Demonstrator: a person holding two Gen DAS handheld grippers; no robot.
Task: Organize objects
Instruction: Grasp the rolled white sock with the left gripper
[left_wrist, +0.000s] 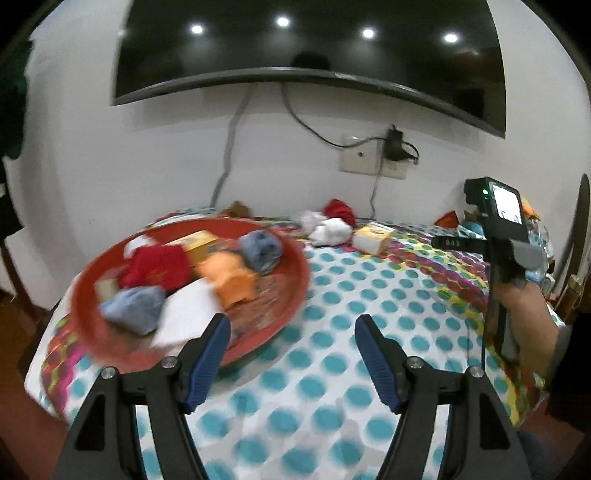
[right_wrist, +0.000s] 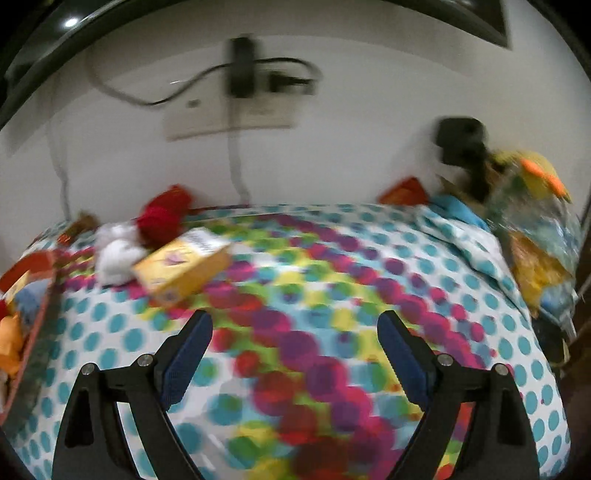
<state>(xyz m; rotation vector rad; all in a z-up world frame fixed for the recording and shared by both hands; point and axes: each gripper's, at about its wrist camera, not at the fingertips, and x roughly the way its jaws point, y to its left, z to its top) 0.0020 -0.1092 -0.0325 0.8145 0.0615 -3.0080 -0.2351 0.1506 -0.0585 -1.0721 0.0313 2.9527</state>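
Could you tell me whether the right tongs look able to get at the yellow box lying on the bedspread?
Probably yes: the right tongs stand open and empty, the yellow box lies just ahead-left on the bedspread, nothing between.

Empty tool (right_wrist: 295, 328) over dotted bedspread (right_wrist: 369, 258)

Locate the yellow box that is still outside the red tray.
In the right wrist view, the yellow box lies left on the dotted cloth, beside the white bundle.

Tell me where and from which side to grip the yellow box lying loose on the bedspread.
Grip the yellow box across its two long side faces, coming from above. It lies flat on the bedspread with its broad face up, so the narrow width should fit the open right gripper. White cloth crowds its left end, so take the middle.
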